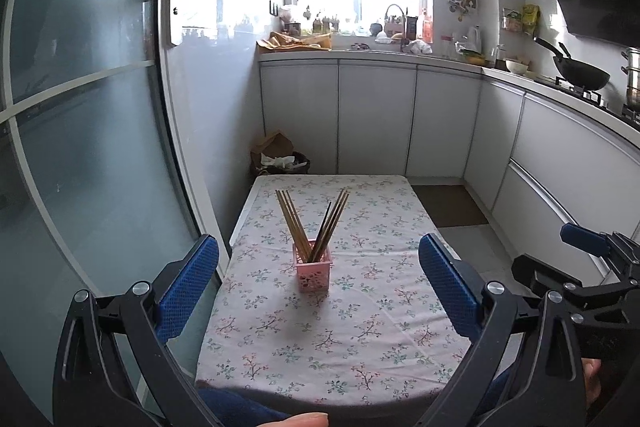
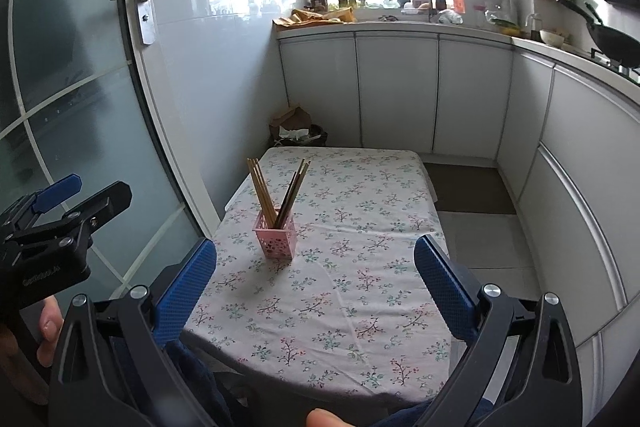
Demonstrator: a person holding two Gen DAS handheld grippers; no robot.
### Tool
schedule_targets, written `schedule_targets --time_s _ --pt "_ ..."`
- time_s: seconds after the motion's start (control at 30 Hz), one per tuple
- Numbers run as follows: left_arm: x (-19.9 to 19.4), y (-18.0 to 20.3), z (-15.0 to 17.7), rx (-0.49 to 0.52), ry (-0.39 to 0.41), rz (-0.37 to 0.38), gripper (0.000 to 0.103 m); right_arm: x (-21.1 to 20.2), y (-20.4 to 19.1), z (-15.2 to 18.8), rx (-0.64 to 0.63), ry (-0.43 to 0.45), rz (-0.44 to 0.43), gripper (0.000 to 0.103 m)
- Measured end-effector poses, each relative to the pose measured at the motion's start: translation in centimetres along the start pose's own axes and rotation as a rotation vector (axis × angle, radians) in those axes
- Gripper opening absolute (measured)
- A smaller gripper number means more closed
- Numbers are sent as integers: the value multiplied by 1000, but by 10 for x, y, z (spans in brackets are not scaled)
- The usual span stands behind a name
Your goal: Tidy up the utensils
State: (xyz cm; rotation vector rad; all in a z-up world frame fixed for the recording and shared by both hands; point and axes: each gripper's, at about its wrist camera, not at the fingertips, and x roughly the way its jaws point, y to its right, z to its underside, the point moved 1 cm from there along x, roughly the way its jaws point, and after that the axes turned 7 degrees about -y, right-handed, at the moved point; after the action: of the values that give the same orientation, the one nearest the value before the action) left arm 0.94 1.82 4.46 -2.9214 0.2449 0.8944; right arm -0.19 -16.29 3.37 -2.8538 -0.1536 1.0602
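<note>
A small pink perforated holder (image 1: 313,271) (image 2: 275,237) stands upright near the middle of a table with a floral cloth (image 1: 360,307) (image 2: 360,235). Several wooden chopsticks (image 1: 312,223) (image 2: 276,189) stand in it, fanned into a V. My left gripper (image 1: 320,283) is open, held above the near part of the table, with the holder framed between its blue pads and some way ahead. My right gripper (image 2: 316,279) is open too, empty, with the holder ahead and left of centre. Each gripper shows at the edge of the other's view, the right gripper (image 1: 588,267) and the left gripper (image 2: 60,215).
A frosted glass door (image 1: 80,127) runs along the table's left side. White kitchen cabinets (image 1: 376,115) stand behind and to the right, with a cluttered counter, a wok (image 1: 580,75) and a bin (image 1: 280,159) at the far corner. A person's fingers (image 2: 48,331) hold the handles.
</note>
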Motion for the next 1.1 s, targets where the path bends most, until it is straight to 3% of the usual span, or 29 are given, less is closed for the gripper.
schedule_targets --time_s 1.1 --pt "5 11 -2 44 -16 42 96 7 10 1 15 -17 2 96"
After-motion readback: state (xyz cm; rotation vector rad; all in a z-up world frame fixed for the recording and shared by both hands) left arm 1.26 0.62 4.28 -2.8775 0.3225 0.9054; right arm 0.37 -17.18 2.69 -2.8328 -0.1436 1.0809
